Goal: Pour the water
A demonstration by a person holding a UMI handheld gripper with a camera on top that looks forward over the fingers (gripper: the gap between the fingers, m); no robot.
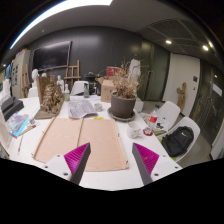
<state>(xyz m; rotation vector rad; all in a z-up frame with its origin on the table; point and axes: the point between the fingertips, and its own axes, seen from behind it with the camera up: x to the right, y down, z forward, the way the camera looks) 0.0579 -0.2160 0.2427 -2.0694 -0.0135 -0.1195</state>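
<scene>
My gripper is open and held high above a white table; its two fingers with magenta pads stand wide apart with nothing between them. Just ahead of the fingers lies a tan paper sheet on the table. Small items, one with a red top, stand on the table beyond the right finger, too small to tell apart. No cup, bottle or jug is plain to see.
A dark pot with dried plants stands beyond the paper. A second dried arrangement is at the far left. White chairs and a black bag sit to the right. Papers and a monitor lie left.
</scene>
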